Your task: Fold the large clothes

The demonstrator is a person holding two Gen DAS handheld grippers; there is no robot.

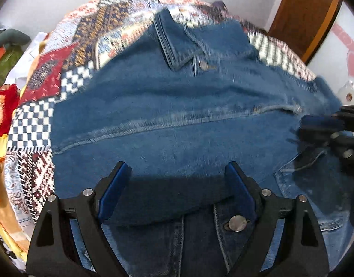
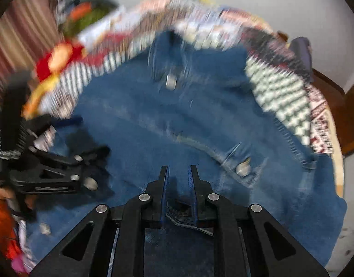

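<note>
Blue denim jacket (image 1: 177, 124) — checkered, multicoloured patchwork quilt (image 1: 38, 120) — black tongs (image 1: 177, 173)

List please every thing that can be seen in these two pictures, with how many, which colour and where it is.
denim jacket: one, blue, spread over the quilt, collar at the far side, metal buttons showing
patchwork quilt: one, red, white and dark blue patterns, under the jacket
heap of clothes: several, red, orange, yellow and green, at the left edge of the quilt
wooden door: one, brown, far right by the white wall
striped curtain: one, brown and cream, far left in the right wrist view
left gripper: one, black with blue pads, open above the jacket
right gripper: one, black with blue pads, shut on a denim fold
</note>
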